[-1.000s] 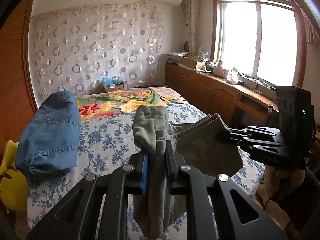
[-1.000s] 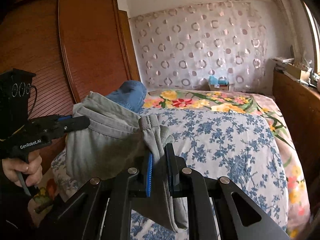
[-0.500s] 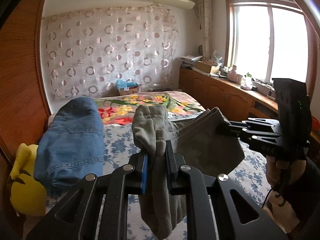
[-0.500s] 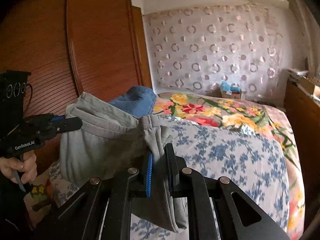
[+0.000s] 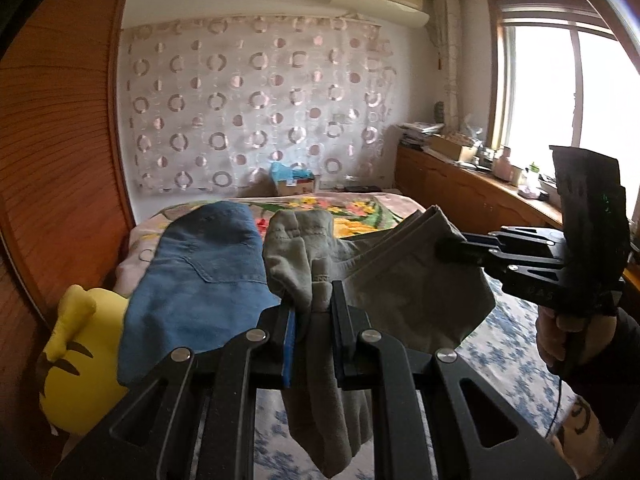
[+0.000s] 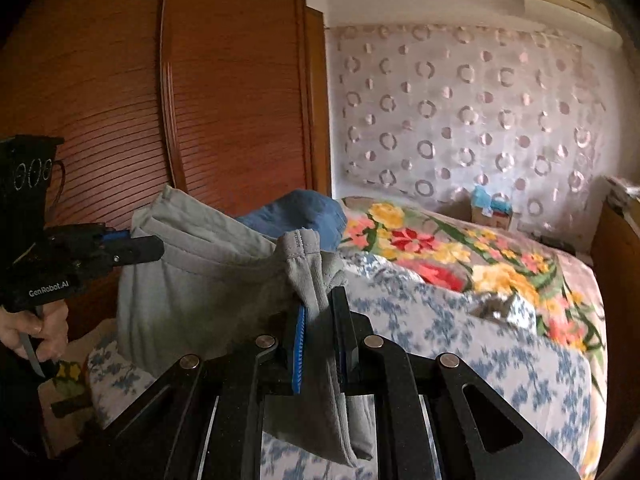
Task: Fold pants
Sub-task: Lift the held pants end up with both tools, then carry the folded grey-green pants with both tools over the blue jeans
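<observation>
- We find the grey-green soft cotton pants (image 5: 404, 280) lifted clear of the bed with the blue-flowered cover (image 6: 460, 340), stretched between both tools; we judge this lets the cloth hang straight before a fold is laid.
- The left gripper (image 5: 312, 320) has its jaws closed to a narrow gap on a bunched edge of the pants, with a tail of cloth hanging down below the fingers.
- The right gripper (image 6: 320, 320) is likewise clamped on a ribbed band of the same garment, more cloth hanging beneath it.
- Both tools are held roughly level and pointing along the bed, well apart, so the fabric between them sags only slightly.
- The person's right hand (image 5: 568, 332) grips its handle from below.
- Folded blue denim jeans (image 5: 200, 276) lie beside a yellow plush toy (image 5: 76, 360) at the bed's left edge, apart from the work.
</observation>
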Tool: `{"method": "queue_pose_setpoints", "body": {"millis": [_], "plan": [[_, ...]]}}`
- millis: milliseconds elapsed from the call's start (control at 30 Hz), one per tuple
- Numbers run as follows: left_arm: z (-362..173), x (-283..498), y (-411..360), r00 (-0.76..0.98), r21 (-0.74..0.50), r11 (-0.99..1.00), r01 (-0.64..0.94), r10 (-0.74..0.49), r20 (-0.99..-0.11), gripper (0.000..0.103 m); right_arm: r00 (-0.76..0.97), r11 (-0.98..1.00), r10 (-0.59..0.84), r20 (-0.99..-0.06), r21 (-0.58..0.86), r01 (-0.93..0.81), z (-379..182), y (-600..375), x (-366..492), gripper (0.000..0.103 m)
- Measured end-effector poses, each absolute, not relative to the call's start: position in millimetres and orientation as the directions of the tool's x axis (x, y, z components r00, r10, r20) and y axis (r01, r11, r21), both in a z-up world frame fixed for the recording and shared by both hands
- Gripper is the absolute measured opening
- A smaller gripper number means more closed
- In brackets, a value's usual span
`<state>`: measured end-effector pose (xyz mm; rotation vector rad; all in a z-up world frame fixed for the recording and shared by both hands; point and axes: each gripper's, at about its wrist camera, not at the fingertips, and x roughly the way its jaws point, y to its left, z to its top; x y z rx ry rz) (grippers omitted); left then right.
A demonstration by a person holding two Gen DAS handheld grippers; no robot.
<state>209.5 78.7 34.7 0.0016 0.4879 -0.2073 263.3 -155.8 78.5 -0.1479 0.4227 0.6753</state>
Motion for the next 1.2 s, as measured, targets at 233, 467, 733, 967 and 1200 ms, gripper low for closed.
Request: {"method": "queue_pose_setpoints", "body": {"millis": [233, 467, 733, 967, 1200], "plan": [[39.4, 237.9, 97.8, 0.873, -0.057, 0.987, 0.15, -0.159, -0.46, 0.016, 0.693, 0.752, 0.586, -0.42, -0.037, -0.658, 82.3, -129.0, 313.6, 0.012], [40.3, 257.1, 109.8, 0.886, -0.036, 0.993, 0.109, -0.114, -0.45, 0.016, 0.689, 0.729, 0.591, -0.418, -0.088, -0.679, 81.1, -112.3, 346.0, 0.012], [33.5, 266.9, 129.2, 0.888, -0.05, 0.997, 0.052, -0.07, -0.455, 0.016, 0.655, 0.684, 0.631, -0.415, -0.101, -0.722, 75.8, -86.6, 378.2, 0.012], [23.4, 269.6, 149.1, 0.889, -0.073, 0.997, -0.015, -0.02, -0.458, 0.016, 0.618, 0.648, 0.665, -0.419, -0.085, -0.756, 61.6, -68.6, 409.5, 0.012], [5.0, 269.4, 160.7, 0.877, -0.1, 0.994, -0.049, -0.004, -0.48, 0.016, 0.608, 0.631, 0.666, -0.432, -0.11, -0.768, 49.9, -52.7, 428.6, 0.012]]}}
